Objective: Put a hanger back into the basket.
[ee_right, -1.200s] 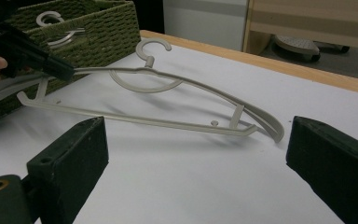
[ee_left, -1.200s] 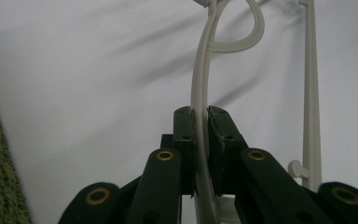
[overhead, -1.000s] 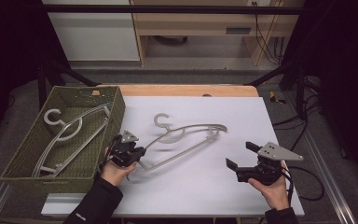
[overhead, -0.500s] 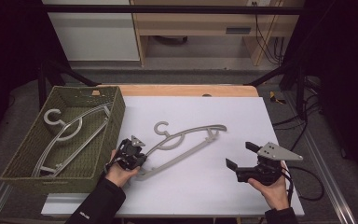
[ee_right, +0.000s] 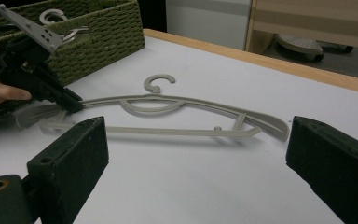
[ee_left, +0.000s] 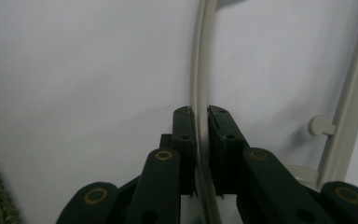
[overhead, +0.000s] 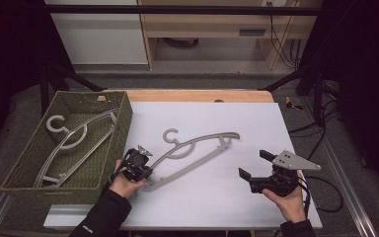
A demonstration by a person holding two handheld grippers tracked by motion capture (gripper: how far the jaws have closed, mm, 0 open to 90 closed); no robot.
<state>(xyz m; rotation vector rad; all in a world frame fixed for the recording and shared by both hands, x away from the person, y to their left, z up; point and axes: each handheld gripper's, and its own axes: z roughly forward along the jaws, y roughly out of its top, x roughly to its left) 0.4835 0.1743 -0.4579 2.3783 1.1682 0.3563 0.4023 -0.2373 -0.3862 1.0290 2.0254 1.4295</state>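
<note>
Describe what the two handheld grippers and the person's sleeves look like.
Both grippers are black with blocky jaws and brass-coloured pivot rivets. The right gripper carries a grey three-cornered plate and trails a black cable. The left gripper looks compact. Both sleeves are black.

Left tool (overhead: 143, 173) clamped tight, right tool (overhead: 254, 165) jaws spread wide.

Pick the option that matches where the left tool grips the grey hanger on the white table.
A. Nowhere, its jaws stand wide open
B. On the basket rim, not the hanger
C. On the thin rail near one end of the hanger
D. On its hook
C: the left tool has its jaws closed on the thin rail of the grey hanger near its end closest to the basket, far from the hook.
</note>
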